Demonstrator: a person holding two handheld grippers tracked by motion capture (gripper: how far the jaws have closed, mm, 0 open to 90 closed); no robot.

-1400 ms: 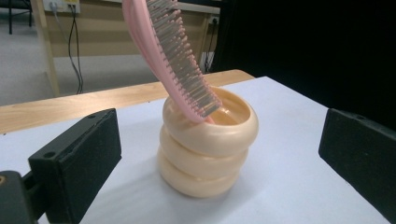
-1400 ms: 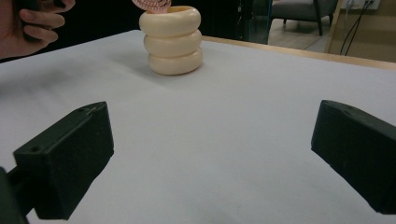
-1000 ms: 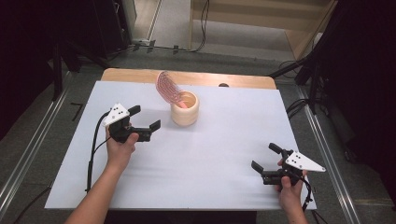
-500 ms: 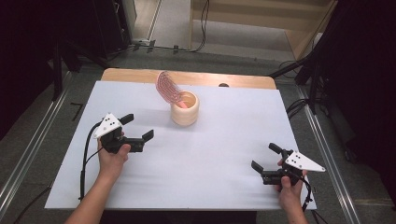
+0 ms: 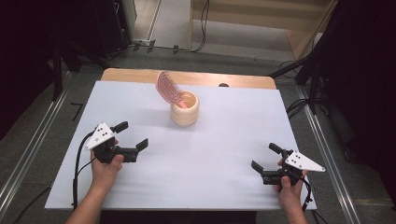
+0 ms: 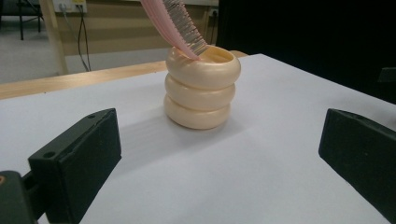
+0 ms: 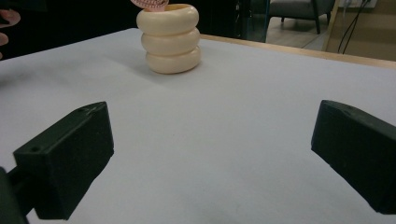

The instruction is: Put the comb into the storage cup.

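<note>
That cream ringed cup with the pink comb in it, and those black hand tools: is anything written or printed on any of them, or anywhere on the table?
No readable text anywhere.
Cream cup: plain, no label.
Pink comb: bare teeth and spine, no brand visible.
Left gripper and right gripper: their grey plates carry small dark dots, not letters.
White table: unmarked.
Floor at left: a dark mark, a shape rather than a legible sign.

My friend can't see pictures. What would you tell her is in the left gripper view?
A cream holder shaped like three stacked rings stands on a white table, with a pink comb leaning out of its top. The left gripper is open, its two black fingers wide apart in front.
</note>
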